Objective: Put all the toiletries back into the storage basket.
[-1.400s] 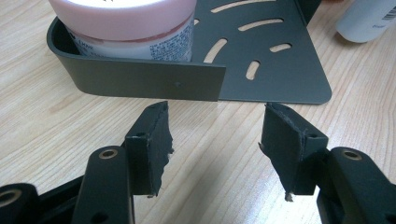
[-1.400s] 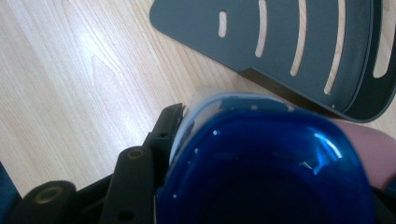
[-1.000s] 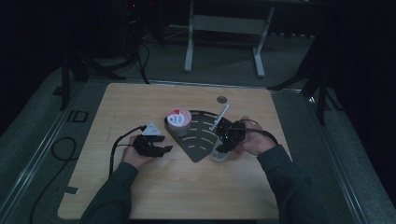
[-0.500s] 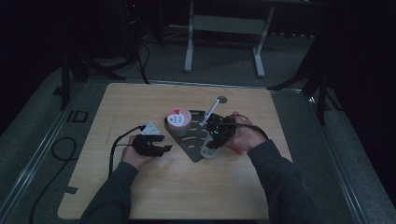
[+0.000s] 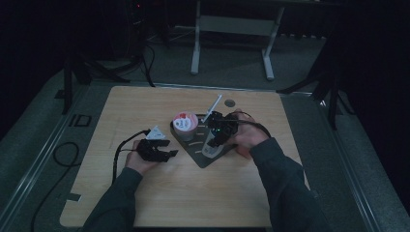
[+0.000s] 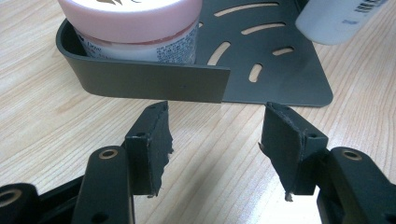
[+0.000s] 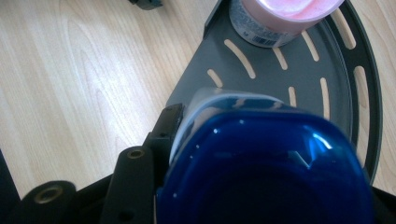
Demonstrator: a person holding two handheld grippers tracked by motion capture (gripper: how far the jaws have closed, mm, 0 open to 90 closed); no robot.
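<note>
room: dark, dim light | floor point(image 5: 232, 72): grey carpet | counter point(image 5: 145, 101): pale wood | behind: white desk frame point(image 5: 232, 29) | black tripod legs point(image 5: 80, 77), cables

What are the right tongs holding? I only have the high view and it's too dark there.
Observer: The right tongs are clamped on a white bottle with a glossy blue cap; one pad presses on its side.
Operator: Is it in the tray yet?
Observer: It hangs over the slotted floor of the dark grey tray. I can't tell whether it touches.
Operator: And the left tongs?
Observer: The left tongs are open and empty, just short of the tray's low wall, with the pink-lidded jar behind that wall.
</note>
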